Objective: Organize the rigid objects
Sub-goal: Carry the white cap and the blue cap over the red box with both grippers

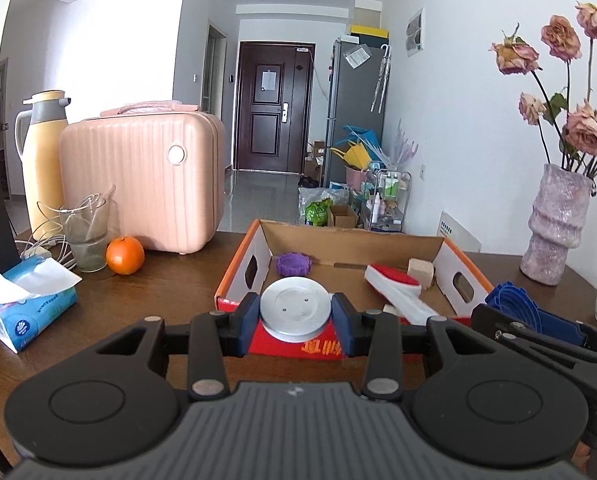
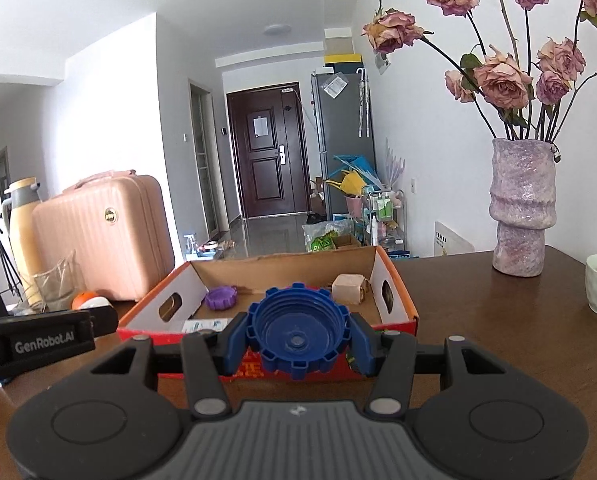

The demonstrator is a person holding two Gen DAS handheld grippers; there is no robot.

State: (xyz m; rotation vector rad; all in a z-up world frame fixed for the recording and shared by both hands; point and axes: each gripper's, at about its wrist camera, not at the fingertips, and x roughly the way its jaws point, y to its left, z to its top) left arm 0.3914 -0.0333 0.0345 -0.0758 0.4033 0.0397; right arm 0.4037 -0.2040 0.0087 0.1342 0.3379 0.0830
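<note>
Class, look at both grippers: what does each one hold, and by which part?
Left gripper: silver metal disc, pinched at opposite edges. Right gripper: blue toothed cap, clamped across its rim.

Bright, even daylight fills both sharp views, with strong fisheye bending and dark vignetted corners.

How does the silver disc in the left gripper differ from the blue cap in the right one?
The silver disc is smooth-edged, flat-topped metal; the blue cap is plastic with a notched rim. The silver disc shows a closed face with small holes; the blue cap shows its hollow, ridged inside. Both are round, clamped edge to edge and held before the cardboard box.
</note>
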